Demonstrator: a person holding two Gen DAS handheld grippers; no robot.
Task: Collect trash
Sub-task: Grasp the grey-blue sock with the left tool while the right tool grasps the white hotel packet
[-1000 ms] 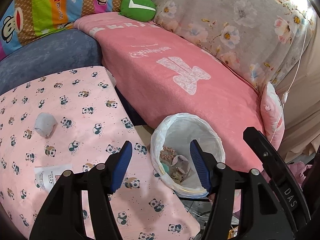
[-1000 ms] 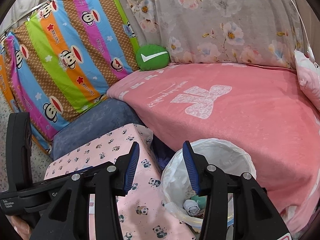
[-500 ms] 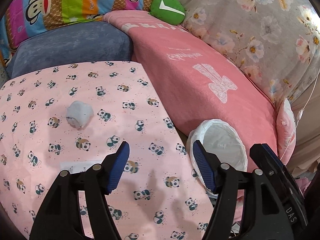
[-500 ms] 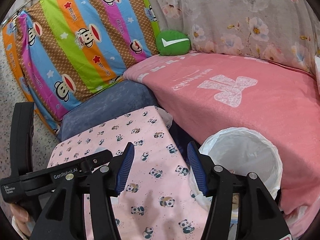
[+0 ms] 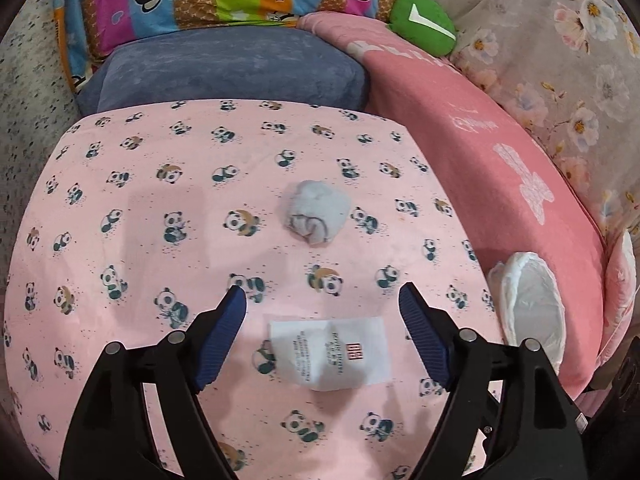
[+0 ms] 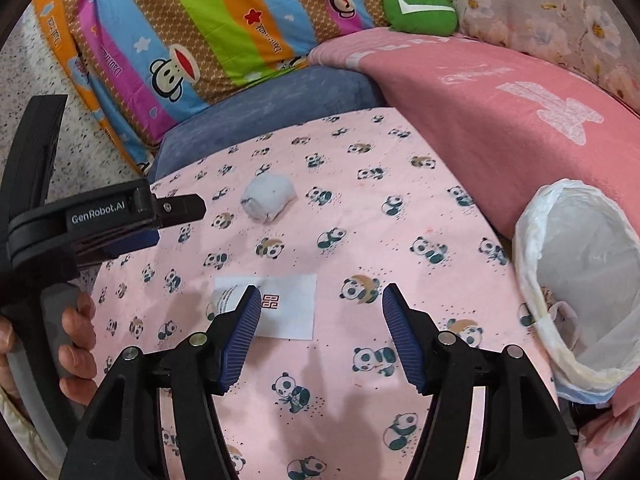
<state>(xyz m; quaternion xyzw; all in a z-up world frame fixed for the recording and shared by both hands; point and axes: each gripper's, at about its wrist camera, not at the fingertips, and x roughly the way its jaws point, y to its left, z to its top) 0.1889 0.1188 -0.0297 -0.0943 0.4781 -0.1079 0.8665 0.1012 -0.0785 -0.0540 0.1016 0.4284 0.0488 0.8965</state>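
A crumpled grey-white tissue ball [image 5: 318, 214] lies on the pink panda-print cloth [image 5: 160, 184]; it also shows in the right wrist view [image 6: 268, 196]. A flat white packet with red print [image 5: 330, 354] lies nearer, between and just beyond my left gripper's open fingers [image 5: 322, 296]; it also shows in the right wrist view [image 6: 280, 308]. My right gripper [image 6: 322, 296] is open and empty above the cloth, its left finger overlapping the packet in view. The bin with a white liner [image 6: 580, 280] stands at the right, with trash inside.
A pink blanket [image 5: 480, 128] covers the sofa behind and to the right. A blue cushion [image 5: 232, 68], a striped monkey pillow [image 6: 200, 32] and a green pillow [image 5: 422, 24] lie at the back. The left gripper body [image 6: 104, 216] shows at the left of the right wrist view.
Both grippers have swung left, away from the bin and over the panda cloth. The tissue ball and packet now sit centred ahead of the left gripper. Both stay open.
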